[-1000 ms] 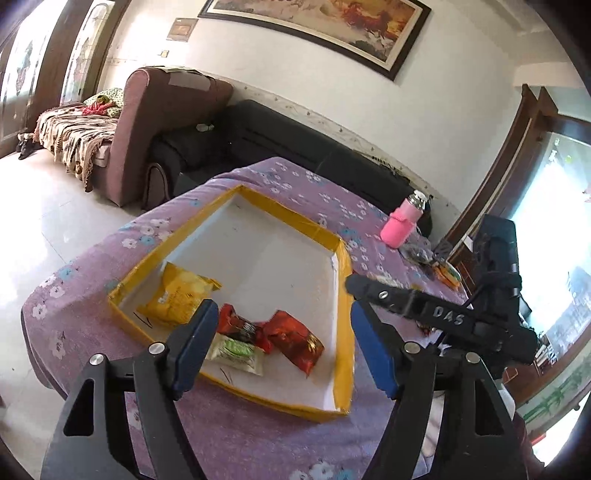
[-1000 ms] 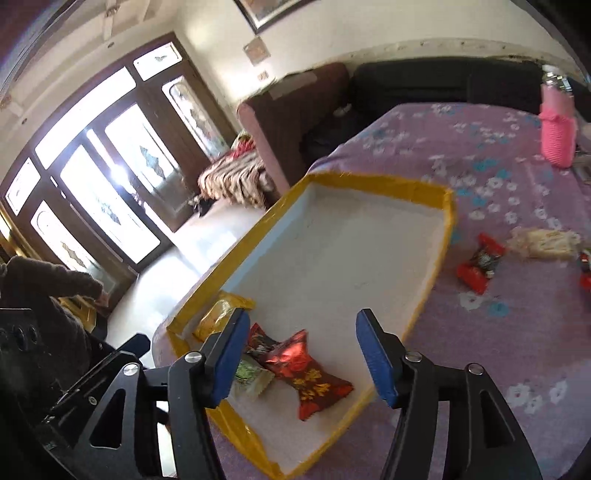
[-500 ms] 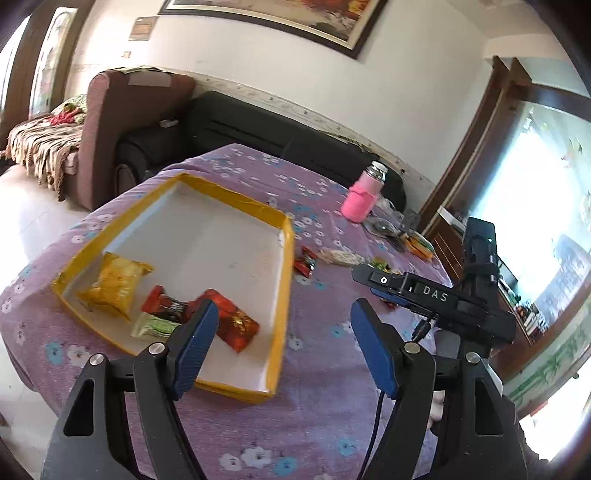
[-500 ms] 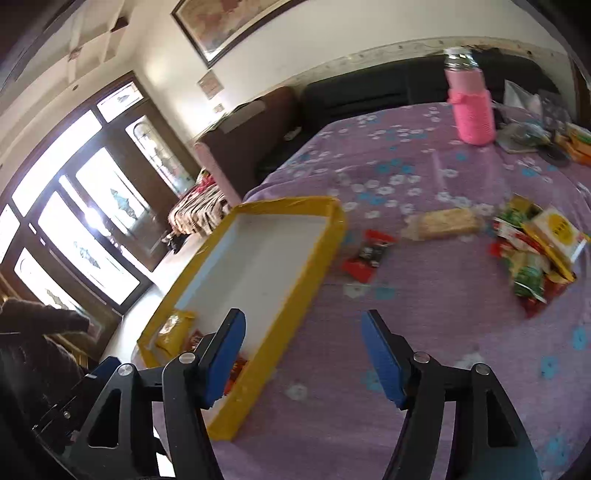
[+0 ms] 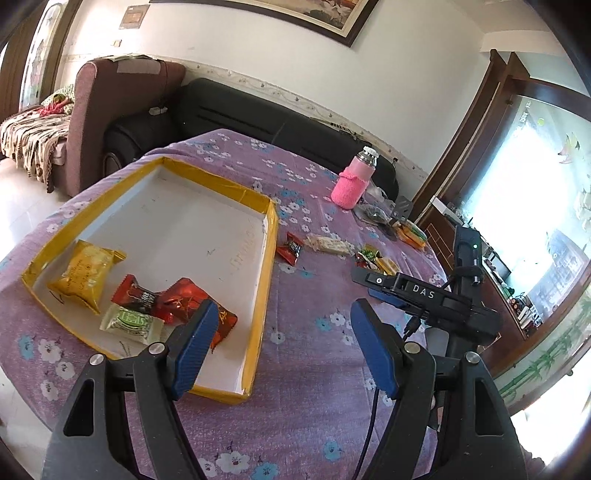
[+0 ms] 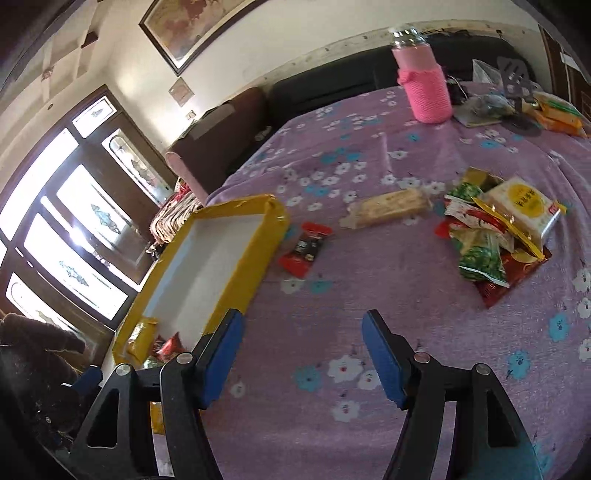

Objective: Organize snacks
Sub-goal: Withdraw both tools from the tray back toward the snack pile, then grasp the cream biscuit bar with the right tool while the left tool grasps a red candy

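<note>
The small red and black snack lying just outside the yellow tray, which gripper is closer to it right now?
Right. The right gripper hangs open just short of the red and black snack. The left gripper, also open, sits farther back by the yellow tray's near corner.

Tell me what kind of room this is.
Likely a home living room: a black sofa along the wall, a framed painting above it, and a table under a floral cloth.

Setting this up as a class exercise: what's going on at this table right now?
A person with a handheld gripper in each hand is sorting snacks into a yellow-rimmed tray. Four packets already lie in it, including a yellow packet. Both the left gripper and right gripper are open and empty. A pile of snacks waits on the tablecloth.
</note>
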The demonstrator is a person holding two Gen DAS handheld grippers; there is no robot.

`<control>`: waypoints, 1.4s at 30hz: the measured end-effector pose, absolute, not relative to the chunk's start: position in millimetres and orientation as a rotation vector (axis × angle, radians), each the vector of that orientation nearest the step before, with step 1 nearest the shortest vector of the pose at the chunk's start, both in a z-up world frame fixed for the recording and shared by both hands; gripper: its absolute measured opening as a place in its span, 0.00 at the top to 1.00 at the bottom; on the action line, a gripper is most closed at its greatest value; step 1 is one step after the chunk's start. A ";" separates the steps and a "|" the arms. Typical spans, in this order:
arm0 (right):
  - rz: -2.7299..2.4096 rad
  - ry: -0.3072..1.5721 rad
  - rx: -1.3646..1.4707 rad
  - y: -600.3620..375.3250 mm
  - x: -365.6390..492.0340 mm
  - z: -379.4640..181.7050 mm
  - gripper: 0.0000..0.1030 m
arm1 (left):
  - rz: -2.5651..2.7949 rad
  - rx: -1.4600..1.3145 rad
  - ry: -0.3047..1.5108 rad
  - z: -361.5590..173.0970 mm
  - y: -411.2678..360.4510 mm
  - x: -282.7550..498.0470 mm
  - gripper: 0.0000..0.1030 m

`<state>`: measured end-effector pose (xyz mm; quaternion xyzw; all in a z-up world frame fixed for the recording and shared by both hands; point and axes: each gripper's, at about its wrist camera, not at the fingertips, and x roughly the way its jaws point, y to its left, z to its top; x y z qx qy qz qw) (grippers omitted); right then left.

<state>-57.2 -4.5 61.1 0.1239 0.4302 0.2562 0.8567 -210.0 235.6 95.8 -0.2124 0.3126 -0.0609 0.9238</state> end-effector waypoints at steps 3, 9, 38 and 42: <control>0.522 0.919 0.268 -9.1 -50.3 54.8 0.33 | -0.133 -0.442 0.652 93.9 234.8 -205.1 0.28; 0.490 0.930 0.260 -16.6 -35.9 57.5 0.33 | -0.123 -0.462 0.646 93.6 244.5 -197.2 0.28; 0.431 1.072 0.023 96.6 67.4 22.2 0.70 | -0.128 -0.518 0.695 68.2 275.2 -175.4 0.28; 0.442 1.116 0.054 78.1 50.9 21.9 0.70 | -0.142 -0.508 0.691 69.6 270.9 -175.3 0.28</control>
